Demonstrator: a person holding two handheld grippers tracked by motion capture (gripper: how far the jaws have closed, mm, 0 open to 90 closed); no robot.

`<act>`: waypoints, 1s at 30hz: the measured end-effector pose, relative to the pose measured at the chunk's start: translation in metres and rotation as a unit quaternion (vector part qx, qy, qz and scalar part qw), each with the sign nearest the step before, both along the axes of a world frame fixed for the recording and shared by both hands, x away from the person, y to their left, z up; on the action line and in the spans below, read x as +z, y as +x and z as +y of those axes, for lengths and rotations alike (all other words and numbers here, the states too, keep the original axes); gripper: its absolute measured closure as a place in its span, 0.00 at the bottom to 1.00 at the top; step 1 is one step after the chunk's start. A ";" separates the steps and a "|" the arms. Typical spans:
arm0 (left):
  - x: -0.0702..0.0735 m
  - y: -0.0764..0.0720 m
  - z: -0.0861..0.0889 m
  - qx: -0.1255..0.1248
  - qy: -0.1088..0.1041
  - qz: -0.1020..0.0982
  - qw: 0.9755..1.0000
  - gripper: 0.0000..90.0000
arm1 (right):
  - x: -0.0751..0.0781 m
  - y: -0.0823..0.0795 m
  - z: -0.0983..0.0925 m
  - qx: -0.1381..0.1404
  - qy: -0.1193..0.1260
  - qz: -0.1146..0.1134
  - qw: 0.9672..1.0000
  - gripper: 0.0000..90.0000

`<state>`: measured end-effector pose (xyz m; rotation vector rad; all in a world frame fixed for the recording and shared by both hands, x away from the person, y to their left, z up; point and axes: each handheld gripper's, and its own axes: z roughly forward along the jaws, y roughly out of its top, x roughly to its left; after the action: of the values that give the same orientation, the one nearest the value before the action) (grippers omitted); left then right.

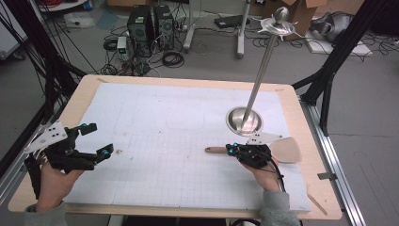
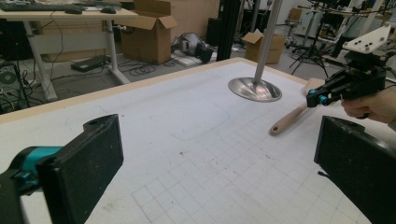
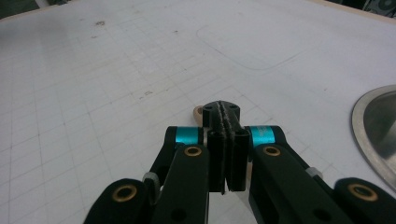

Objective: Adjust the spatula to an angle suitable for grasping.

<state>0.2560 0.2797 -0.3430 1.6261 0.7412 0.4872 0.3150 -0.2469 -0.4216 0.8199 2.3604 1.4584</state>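
A wooden spatula [image 1: 288, 149] lies flat on the white gridded mat [image 1: 164, 117] at the right, handle pointing left. My right gripper [image 1: 230, 149] is shut, pads pressed together, directly over the handle; in the right gripper view the gripper [image 3: 224, 109] hides all but the rounded end of the spatula [image 3: 200, 112]. Nothing shows between the pads. Whether the jaws touch the handle I cannot tell. The left gripper view shows the spatula [image 2: 287, 122] on the mat under the right gripper [image 2: 312, 99]. My left gripper [image 1: 99, 139] is open at the mat's left edge, its jaws wide and empty [image 2: 219, 158].
A metal stand with a round dish base [image 1: 243, 121] and a tall pole stands just behind the spatula; the base [image 2: 254, 88] is also in the left gripper view, and its rim [image 3: 378, 126] in the right gripper view. The wooden table edge [image 1: 324, 188] borders the mat.
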 end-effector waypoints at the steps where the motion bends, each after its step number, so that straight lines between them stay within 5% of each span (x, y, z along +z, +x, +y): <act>1: 0.000 0.000 0.000 0.000 0.001 0.000 1.000 0.02 | -0.001 0.000 0.000 -0.002 -0.001 0.001 1.000 0.99; 30: -0.003 0.001 0.000 0.001 0.002 0.007 1.000 0.02 | -0.020 0.010 0.010 0.015 -0.025 0.036 0.999 1.00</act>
<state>0.2573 0.2801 -0.3464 1.6345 0.7538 0.4795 0.3251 -0.2367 -0.4414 0.8421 2.4623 1.3983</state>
